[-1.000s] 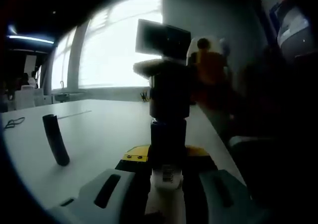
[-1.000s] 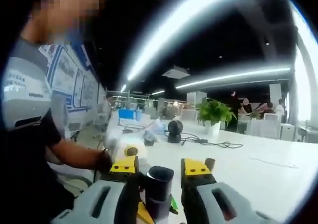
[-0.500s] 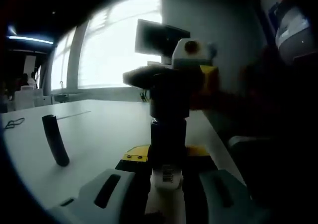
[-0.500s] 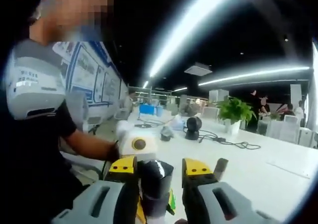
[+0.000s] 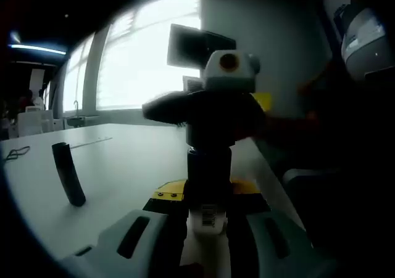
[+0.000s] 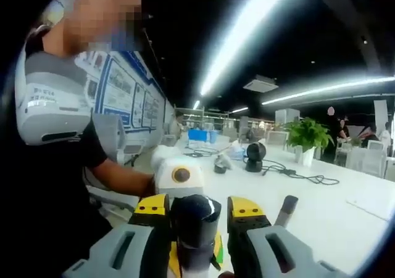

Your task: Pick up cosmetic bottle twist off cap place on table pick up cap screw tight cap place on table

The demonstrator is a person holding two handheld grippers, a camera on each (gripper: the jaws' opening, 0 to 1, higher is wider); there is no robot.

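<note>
Black and glossy, the cosmetic bottle [image 5: 208,167] stands upright between the jaws of the left gripper [image 5: 207,213] in the left gripper view, a small white barcode label at its base (the digits are too small to read). The 2 jaws, grey with yellow pads, are drawn in tight against the bottle's lower body and hold it above the white table [image 5: 123,167]. At the bottle's top sits the dark cap [image 5: 210,114], and the right gripper [image 5: 213,105] crosses it from the far side, its outline dark against the bright window [image 5: 142,50].

In the right gripper view the right gripper [image 6: 197,219] has its yellow-padded jaws closed in on the round black cap [image 6: 194,219], one pad pressed to each side, with the bottle hidden beneath. Just beyond it the left gripper [image 6: 176,179] shows as a white block held by a person's hand [image 6: 145,185]; the person wears a dark and grey top [image 6: 49,118] with small printed writing on the sleeve, too blurred to read. Blue-framed wall posters [image 6: 123,99] behind the person are likewise unreadable.

A slim black cylinder [image 5: 69,173] stands tilted on the table, well apart from the bottle, to the left in the left gripper view. Farther down the table in the right gripper view are a black desk fan [image 6: 254,156], a trailing cable [image 6: 302,176] and a potted plant [image 6: 308,139].
</note>
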